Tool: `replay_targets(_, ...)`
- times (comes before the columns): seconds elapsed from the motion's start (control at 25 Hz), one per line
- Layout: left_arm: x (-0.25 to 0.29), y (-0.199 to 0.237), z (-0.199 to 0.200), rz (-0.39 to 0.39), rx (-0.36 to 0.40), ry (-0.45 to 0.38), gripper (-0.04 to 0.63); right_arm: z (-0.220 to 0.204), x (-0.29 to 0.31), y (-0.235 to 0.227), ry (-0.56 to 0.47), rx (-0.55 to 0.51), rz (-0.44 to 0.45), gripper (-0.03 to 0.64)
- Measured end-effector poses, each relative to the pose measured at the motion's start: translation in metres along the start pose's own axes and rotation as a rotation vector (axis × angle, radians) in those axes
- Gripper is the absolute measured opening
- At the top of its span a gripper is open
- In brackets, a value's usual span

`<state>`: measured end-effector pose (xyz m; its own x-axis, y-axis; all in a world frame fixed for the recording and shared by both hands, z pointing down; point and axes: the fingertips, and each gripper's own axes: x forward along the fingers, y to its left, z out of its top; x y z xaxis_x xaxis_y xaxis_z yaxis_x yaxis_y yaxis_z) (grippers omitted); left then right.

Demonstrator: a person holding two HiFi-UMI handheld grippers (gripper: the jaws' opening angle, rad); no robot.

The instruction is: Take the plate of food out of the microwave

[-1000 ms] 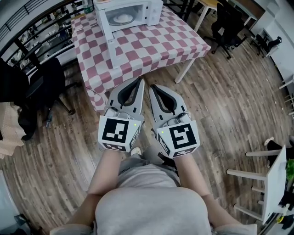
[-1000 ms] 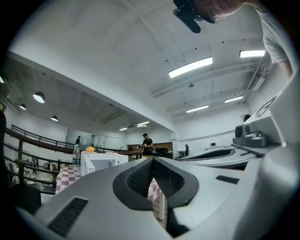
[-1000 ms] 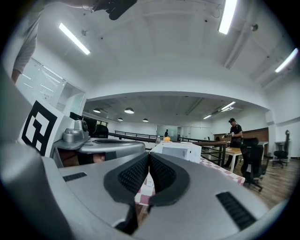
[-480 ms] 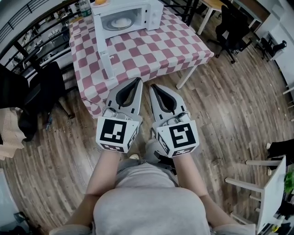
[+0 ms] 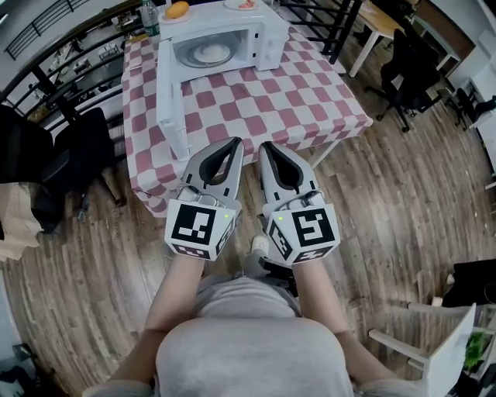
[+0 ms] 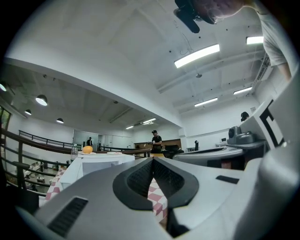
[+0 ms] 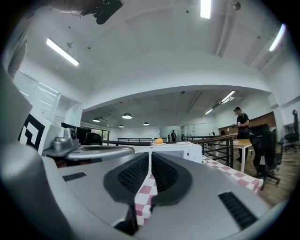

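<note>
A white microwave (image 5: 267, 35) stands at the far end of a red-and-white checked table (image 5: 263, 93). Its door (image 5: 167, 101) hangs open to the left. Inside sits a plate of pale food (image 5: 211, 53). My left gripper (image 5: 235, 142) and right gripper (image 5: 263, 146) are held side by side over the table's near edge, well short of the microwave. Both are shut and hold nothing. The left gripper view shows its shut tips (image 6: 153, 159) with the microwave (image 6: 101, 159) beyond. The right gripper view shows its shut tips (image 7: 150, 153) pointing at the microwave (image 7: 183, 150).
An orange (image 5: 177, 10) on a plate and a second plate (image 5: 244, 4) rest on top of the microwave, a bottle (image 5: 151, 14) beside it. A black chair (image 5: 74, 147) stands left of the table, an office chair (image 5: 411, 70) right. A person in black (image 7: 241, 122) stands far off.
The table and microwave have come closer and lower in the head view as the person steps toward them. Both grippers stay shut, side by side.
</note>
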<state>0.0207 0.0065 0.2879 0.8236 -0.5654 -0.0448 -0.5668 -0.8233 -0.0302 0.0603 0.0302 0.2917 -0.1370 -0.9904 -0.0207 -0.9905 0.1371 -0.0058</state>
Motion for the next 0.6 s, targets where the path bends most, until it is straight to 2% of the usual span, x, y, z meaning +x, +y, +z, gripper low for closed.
replay_targets(0.12, 0.024, 0.008, -0.002, 0.023, -0.007, 0.005, 0.002, 0.001, 0.020, -0.019, 0.010, 0.008, 0.037, 0.026)
replay_targets(0.32, 0.060, 0.020, -0.004, 0.084, -0.027, 0.007, 0.002, 0.000, 0.045, -0.045, 0.041, -0.055, 0.107, 0.026)
replay_targets(0.6, 0.102, 0.027, -0.011, 0.155, -0.010, 0.038, 0.002, -0.006, 0.075, -0.074, 0.109, -0.073, 0.219, 0.028)
